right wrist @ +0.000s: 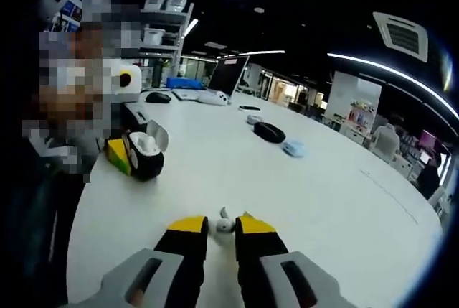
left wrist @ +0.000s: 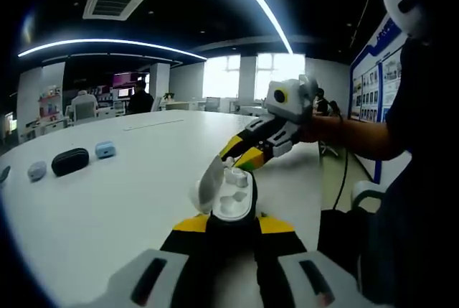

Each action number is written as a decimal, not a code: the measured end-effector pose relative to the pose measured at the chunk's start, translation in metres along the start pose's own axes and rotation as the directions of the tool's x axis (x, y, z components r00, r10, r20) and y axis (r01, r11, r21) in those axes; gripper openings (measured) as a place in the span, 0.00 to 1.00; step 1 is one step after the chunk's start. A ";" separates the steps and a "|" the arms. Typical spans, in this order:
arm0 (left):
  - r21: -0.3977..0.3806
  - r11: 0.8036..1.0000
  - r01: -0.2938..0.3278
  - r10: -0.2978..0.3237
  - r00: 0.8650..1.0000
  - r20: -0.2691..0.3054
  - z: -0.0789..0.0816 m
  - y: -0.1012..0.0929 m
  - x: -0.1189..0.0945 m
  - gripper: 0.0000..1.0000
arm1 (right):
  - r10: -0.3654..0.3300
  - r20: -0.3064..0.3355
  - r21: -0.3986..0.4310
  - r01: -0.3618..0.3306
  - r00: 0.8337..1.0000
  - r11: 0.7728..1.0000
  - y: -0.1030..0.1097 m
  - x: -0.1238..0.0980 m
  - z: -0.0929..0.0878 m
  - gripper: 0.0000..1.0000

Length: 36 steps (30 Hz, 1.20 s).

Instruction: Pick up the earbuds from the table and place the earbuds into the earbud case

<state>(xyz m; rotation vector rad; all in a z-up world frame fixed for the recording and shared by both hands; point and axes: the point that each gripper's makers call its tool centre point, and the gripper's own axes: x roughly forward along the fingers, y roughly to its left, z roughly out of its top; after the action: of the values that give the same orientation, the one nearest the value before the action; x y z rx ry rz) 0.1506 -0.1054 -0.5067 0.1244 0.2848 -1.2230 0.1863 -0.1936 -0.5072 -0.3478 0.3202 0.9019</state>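
Earbud (right wrist: 224, 225) between right hand-held gripper (right wrist: 221, 226) jaws (pinched)

left gripper (left wrist: 231, 216) jaws clamped, right gripper (right wrist: 221, 225) jaws pinched nearly together

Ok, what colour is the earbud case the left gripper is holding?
White. The open earbud case, clamped in the left gripper, shows best in the left gripper view.

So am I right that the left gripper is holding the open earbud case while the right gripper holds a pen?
Not quite: the right gripper holds a white earbud, not a pen, as the right gripper view shows. The left gripper does hold the open earbud case.
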 end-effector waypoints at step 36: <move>0.133 0.990 -0.049 0.061 0.994 -0.088 0.004 -0.005 0.005 0.25 | 0.150 -0.009 0.060 -0.150 0.989 0.987 0.063 -0.023 0.073 0.13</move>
<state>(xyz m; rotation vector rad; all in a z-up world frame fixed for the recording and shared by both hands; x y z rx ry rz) 0.1480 -0.1128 -0.5043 0.3009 0.2795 -1.1821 0.1313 -0.1426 -0.4422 -0.2777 0.3881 1.0360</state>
